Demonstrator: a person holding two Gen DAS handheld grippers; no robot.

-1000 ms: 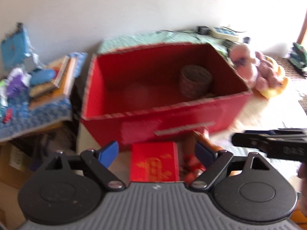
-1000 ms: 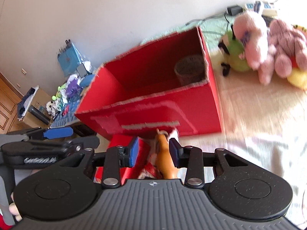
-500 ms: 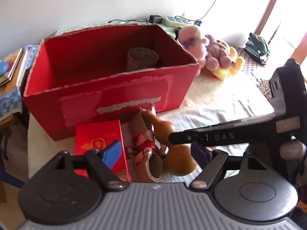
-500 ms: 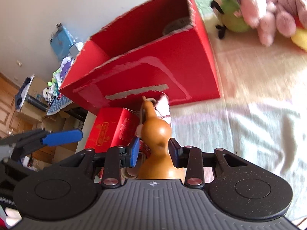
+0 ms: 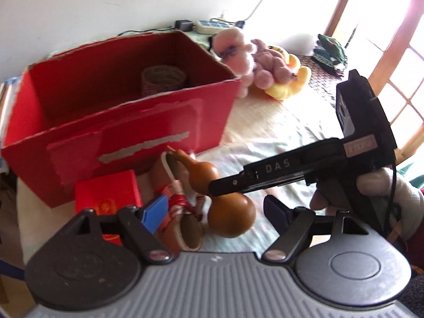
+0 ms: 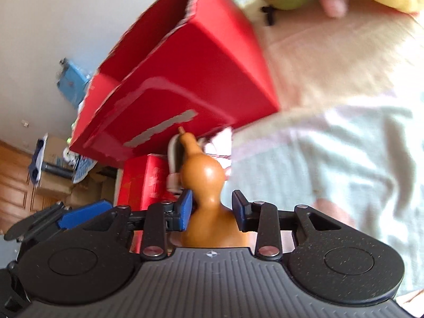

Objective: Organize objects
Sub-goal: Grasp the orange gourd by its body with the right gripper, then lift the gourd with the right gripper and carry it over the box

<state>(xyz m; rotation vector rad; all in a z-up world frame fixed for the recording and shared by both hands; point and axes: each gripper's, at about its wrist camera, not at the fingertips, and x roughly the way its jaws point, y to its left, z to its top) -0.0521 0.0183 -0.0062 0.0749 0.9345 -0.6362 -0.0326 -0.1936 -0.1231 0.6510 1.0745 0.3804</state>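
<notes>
Gourd (image 6: 204, 185), smooth, double-bulbed, seemingly clamped in right gripper (image 6: 212, 206)

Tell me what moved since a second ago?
The right gripper pushed forward along the brown gourd until its fingers sat at the gourd's waist. The gourd, small shoe and red packet stayed in front of the red box. The left gripper stayed open.

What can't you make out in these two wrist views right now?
- Brown gourd: base hidden by the right gripper body, right wrist view.
- Red cardboard box: floor hidden by its front wall, left wrist view.
- Small red packet: print blurred, partly behind the left gripper.
</notes>
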